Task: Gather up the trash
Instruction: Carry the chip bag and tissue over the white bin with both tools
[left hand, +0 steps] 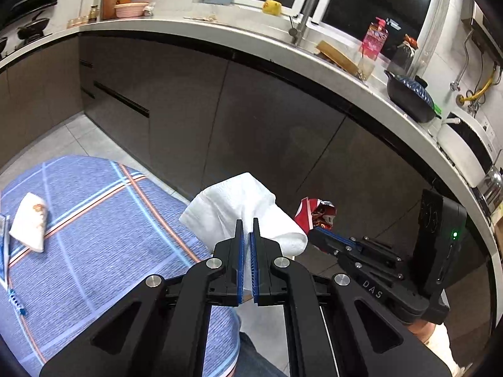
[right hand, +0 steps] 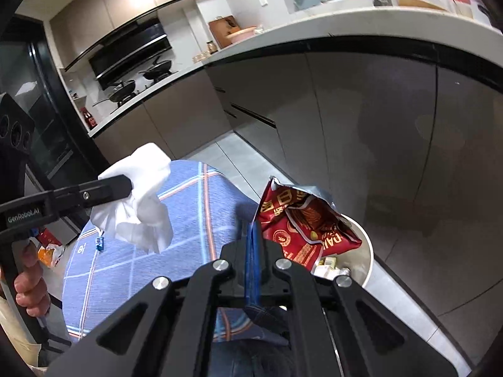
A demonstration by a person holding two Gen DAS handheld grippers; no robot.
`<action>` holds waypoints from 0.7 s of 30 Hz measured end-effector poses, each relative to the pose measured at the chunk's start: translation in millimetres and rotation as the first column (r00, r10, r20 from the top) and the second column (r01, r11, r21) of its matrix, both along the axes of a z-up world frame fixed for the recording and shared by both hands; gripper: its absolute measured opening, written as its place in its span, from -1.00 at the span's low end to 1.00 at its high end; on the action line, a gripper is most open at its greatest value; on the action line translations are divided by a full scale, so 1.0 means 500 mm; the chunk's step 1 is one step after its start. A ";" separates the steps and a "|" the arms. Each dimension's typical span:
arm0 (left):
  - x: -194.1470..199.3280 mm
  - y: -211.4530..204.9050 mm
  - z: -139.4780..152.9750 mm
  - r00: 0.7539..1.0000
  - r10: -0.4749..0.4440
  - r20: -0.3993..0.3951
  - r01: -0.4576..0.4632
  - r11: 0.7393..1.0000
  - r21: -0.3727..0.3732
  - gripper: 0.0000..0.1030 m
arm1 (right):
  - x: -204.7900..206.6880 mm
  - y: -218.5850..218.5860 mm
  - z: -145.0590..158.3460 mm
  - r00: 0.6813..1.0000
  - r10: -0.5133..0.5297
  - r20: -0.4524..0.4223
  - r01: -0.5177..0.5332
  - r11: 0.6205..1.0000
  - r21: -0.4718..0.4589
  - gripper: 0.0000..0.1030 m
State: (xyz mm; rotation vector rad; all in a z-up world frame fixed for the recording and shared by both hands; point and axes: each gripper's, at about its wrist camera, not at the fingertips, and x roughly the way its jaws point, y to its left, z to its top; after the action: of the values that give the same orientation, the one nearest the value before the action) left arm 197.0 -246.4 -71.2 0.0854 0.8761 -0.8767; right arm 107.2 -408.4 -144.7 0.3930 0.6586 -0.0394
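We see the left gripper [left hand: 247, 229] with its fingers [left hand: 240, 251] pinching a crumpled white paper towel [left hand: 239, 207]; the towel sticks out past the tips and hangs in the air beyond the right edge of the blue checked tabletop [left hand: 94, 235], in front of the grey cabinets [left hand: 251, 119]; in the right wrist view the same towel [right hand: 141, 207] appears at the left, held above the cloth-covered tabletop [right hand: 176, 226].

The right gripper [right hand: 251, 229] has its fingers [right hand: 258, 251] pressed together on the edge of a red snack bag [right hand: 301, 223]; the bag is torn open at the top, with silver lining showing, and it hangs over a round white trash bin [right hand: 366, 245] that stands on the tiled floor [right hand: 408, 298] beside the tabletop; small pieces of rubbish [right hand: 328, 265] lie inside the bin; we cannot tell whether the bag touches the rim.

On the tabletop, near its left edge in the left wrist view, lies another folded tissue with orange stains [left hand: 30, 220]; beside it, at the very edge, a thin blue and white object [left hand: 9, 276] which we cannot identify.

A hand [right hand: 30, 282] of the person grips the handle of the left gripper, at the lower left of the right wrist view.
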 end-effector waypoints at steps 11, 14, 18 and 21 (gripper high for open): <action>0.046 -0.122 -0.105 0.997 -0.037 -0.066 0.042 0.996 0.078 -0.93 | 0.031 -0.058 -0.098 0.996 -0.017 -0.086 0.022 0.998 0.059 -0.93; 0.059 -0.148 -0.140 0.995 -0.035 -0.091 0.043 0.995 0.092 -0.93 | 0.041 -0.068 -0.130 0.993 -0.020 -0.117 0.029 0.997 0.070 -0.93; 0.070 -0.171 -0.189 0.991 -0.031 -0.128 0.046 0.992 0.120 -0.93 | 0.061 -0.085 -0.170 0.988 -0.018 -0.156 0.032 0.996 0.084 -0.92; 0.080 -0.185 -0.218 0.989 -0.027 -0.143 0.048 0.988 0.147 -0.93 | 0.076 -0.091 -0.188 0.985 -0.008 -0.173 0.023 0.996 0.084 -0.92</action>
State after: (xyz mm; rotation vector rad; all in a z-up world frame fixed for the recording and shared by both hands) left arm 237.2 -338.7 -180.5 0.1729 1.0757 -0.8587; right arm 145.4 -453.7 -238.9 0.4816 0.8308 -0.0607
